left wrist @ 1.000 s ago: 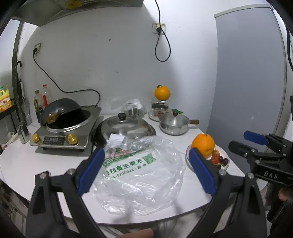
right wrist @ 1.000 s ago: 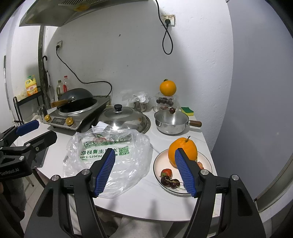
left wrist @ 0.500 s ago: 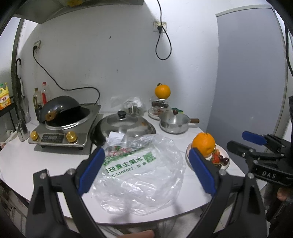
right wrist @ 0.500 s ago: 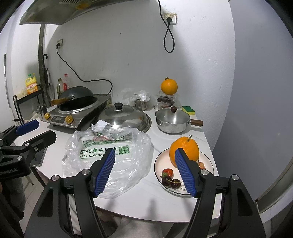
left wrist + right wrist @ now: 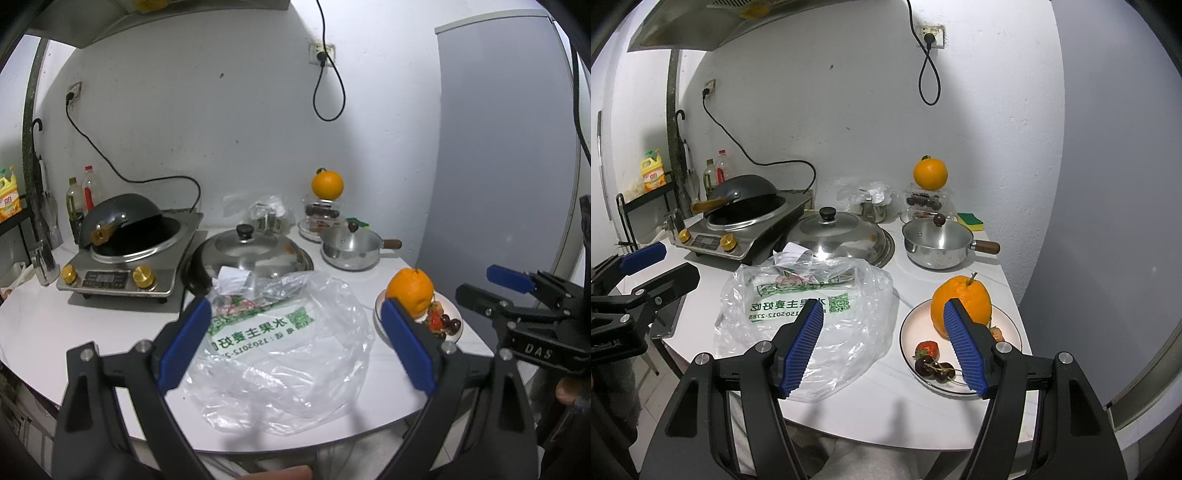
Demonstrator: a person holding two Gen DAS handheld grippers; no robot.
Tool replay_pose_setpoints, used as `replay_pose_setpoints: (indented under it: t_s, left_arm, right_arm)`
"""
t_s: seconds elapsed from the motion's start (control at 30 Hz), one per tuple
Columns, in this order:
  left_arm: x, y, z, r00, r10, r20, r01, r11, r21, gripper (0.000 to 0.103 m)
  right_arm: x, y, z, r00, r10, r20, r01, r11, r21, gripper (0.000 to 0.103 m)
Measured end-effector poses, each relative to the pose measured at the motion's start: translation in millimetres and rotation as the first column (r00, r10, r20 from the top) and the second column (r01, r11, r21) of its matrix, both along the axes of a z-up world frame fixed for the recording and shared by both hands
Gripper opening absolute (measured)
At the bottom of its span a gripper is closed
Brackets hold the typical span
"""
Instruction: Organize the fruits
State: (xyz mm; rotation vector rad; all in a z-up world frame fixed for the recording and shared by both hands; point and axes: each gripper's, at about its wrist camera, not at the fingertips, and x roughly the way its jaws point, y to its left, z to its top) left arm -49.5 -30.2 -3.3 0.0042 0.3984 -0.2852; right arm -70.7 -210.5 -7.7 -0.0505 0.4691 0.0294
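Right wrist view: my right gripper (image 5: 882,347) sits low in the frame with its jaws standing wide and nothing between them, over the near edge of the white worktop (image 5: 871,410). Behind the right jaw, at the lower right, a white plate (image 5: 912,332) carries a large orange (image 5: 960,301), a strawberry (image 5: 927,349) and dark cherries (image 5: 934,369). Left of the plate, just beside it, lies a crumpled clear plastic bag (image 5: 809,306) with green print. Farther back, at mid-frame, stand a steel lid (image 5: 836,240) and a small steel pot (image 5: 936,247); a second orange (image 5: 930,174) rests on a clear box near the wall. At the left edge my left gripper (image 5: 652,266) shows from the side, apart from everything.

From the left wrist view, my left gripper's jaws also stand wide and empty, framing the bag at the bottom centre, with the plate and its orange behind the right jaw at mid-right.
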Motion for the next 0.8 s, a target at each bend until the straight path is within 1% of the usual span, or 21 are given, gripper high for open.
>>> replay_pose_setpoints:
  t_s: [0.8]
  left_arm:
    - [-3.1, -3.5, -0.2, 1.000, -0.013, 0.012, 0.013, 1.000, 0.002, 0.094]
  right_arm:
    - [1.8, 0.5, -2.1, 1.000, 0.003, -0.004, -0.003, 1.000, -0.004, 0.071]
